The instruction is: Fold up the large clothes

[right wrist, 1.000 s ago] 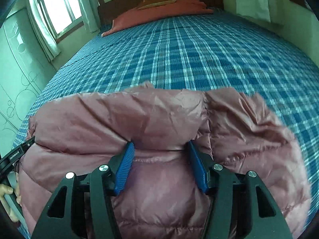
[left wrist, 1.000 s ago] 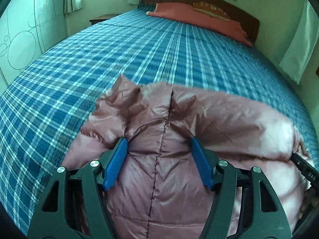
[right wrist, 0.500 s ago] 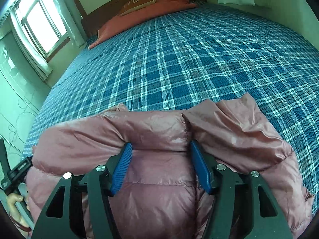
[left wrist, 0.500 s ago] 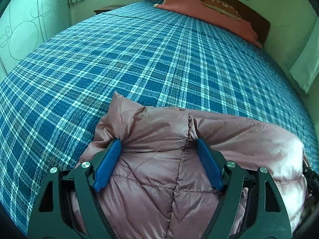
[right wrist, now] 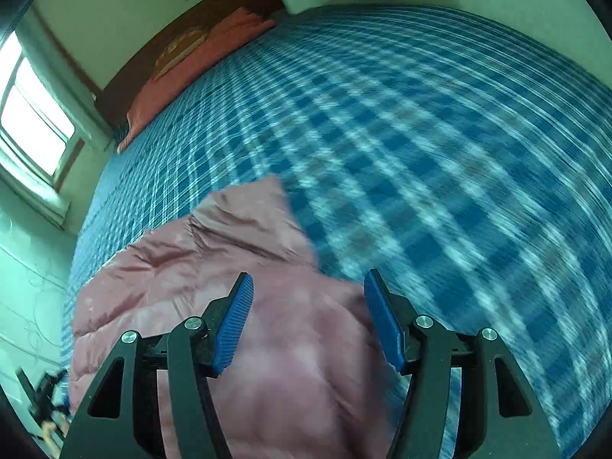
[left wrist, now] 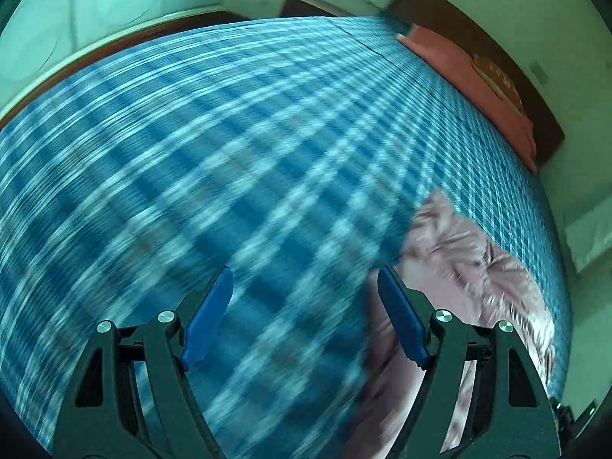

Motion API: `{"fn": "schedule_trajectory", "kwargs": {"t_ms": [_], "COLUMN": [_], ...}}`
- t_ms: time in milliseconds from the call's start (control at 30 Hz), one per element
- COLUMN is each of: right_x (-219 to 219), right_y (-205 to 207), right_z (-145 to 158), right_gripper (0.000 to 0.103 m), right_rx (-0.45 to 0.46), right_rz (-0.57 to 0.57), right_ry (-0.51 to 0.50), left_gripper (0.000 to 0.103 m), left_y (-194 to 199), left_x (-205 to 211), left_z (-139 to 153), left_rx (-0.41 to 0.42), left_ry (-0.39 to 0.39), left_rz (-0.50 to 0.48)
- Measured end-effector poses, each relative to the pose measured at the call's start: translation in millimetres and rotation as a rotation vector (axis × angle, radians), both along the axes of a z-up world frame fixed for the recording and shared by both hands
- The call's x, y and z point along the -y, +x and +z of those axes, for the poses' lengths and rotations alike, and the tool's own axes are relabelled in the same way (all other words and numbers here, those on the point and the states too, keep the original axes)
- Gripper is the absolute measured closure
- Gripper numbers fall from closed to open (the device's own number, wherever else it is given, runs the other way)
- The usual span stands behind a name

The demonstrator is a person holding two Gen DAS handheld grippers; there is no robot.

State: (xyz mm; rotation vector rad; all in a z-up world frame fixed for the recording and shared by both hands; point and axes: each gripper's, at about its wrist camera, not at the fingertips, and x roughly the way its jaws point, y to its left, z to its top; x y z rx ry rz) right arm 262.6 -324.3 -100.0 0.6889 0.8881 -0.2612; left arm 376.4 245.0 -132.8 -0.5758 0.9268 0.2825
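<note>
A dusty-pink puffer jacket [right wrist: 214, 267] lies bunched on the blue plaid bedspread [right wrist: 420, 153]. In the left wrist view the jacket [left wrist: 466, 264] sits at the right, beyond my right finger. My left gripper [left wrist: 306, 290] is open and empty, over bare bedspread [left wrist: 229, 153]. My right gripper [right wrist: 308, 294] is open and empty, hanging over the jacket's right edge, with its left finger above the fabric. Both views are motion-blurred.
A pink pillow [left wrist: 478, 76] and dark wooden headboard [left wrist: 535, 88] lie at the far end of the bed. A window [right wrist: 34, 122] with a curtain is on the left wall. Pale walls surround the bed.
Both grippers have let go of the jacket and swung apart: the left one to the left over bare bedspread, the right one to the right. The jacket now lies released on the bed.
</note>
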Motion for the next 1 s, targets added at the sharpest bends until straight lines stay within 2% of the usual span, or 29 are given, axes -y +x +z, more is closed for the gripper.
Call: {"fn": "schedule_trajectory", "kwargs": {"t_ms": [167, 333, 500, 600, 700, 867, 1000], "right_x": [-1.6, -21.2, -48.0, -62.8, -72.7, -78.4, -80.0], "right_y": [-74.9, -139.7, -178.7, -187.3, -180.3, -162.2, -145.0], "right_z": [1.9, -6.6, -21.0, -28.8, -36.7, -45.6, -45.8], "right_gripper": [0.043, 0.043, 0.042, 0.042, 0.042, 0.039, 0.039], "right_rx": [0.055, 0.129, 0.174, 0.197, 0.197, 0.218, 0.255], "right_rz": [-0.024, -0.043, -0.051, -0.058, -0.064, -0.121, -0.143], "right_ry": [0.079, 0.208, 0.355, 0.42, 0.44, 0.451, 0.447], "left_gripper": [0.025, 0.025, 0.025, 0.025, 0.025, 0.021, 0.022], "left_y": [-77.9, -149.2, -188.6, -199.8, -193.6, -180.0, -164.7], "left_x": [-9.2, 10.7, 38.6, 53.3, 66.3, 79.8, 82.7], "left_z": [-1.0, -2.8, -11.1, -17.2, -26.3, -28.2, -30.8], "left_rx": [0.038, 0.093, 0.121, 0.143, 0.134, 0.15, 0.163], "left_ry": [-0.097, -0.192, -0.314, -0.361, -0.389, -0.328, -0.374], "left_rz": [0.072, 0.117, 0.113, 0.111, 0.1, 0.103, 0.118]}}
